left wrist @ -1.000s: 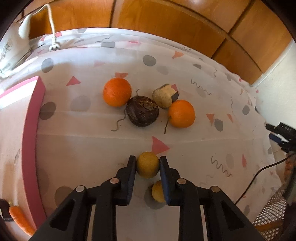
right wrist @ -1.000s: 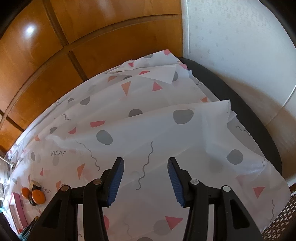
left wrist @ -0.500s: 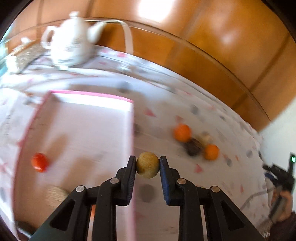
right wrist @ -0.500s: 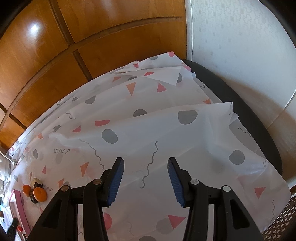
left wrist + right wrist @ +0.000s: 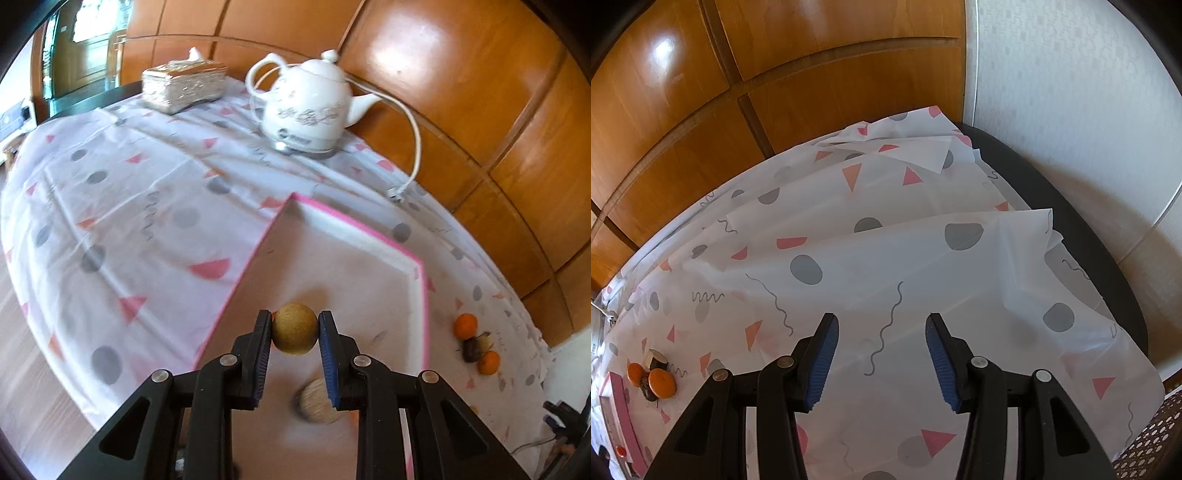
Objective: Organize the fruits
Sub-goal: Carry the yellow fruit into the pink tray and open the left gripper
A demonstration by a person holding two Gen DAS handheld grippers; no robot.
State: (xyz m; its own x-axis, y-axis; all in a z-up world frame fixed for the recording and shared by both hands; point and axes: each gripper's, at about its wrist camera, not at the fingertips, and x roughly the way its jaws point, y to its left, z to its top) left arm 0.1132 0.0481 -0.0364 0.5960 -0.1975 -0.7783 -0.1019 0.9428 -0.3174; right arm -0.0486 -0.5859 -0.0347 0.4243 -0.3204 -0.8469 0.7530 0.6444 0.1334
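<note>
My left gripper [image 5: 294, 334] is shut on a small round yellow-brown fruit [image 5: 294, 328] and holds it above the pink-rimmed white tray [image 5: 373, 230]. A blurred pale round fruit [image 5: 314, 400] lies in the tray just under the fingers. Two oranges [image 5: 466, 325] and a dark round fruit [image 5: 471, 349] lie on the cloth right of the tray. In the right wrist view my right gripper [image 5: 882, 356] stands open over bare patterned tablecloth with nothing between its fingers; the oranges [image 5: 661, 383] and the tray's pink edge [image 5: 622, 410] show far left.
A white teapot [image 5: 308, 110] with a white cord [image 5: 415, 147] stands behind the tray. A tissue box [image 5: 184, 85] sits at the back left. Wooden panelling backs the table. The dark table edge [image 5: 1082, 236] shows beyond the folded cloth on the right.
My left gripper carried the yellow-brown fruit from the cloth near the oranges leftward over the tray, and the view swung to the teapot. The right gripper stayed put.
</note>
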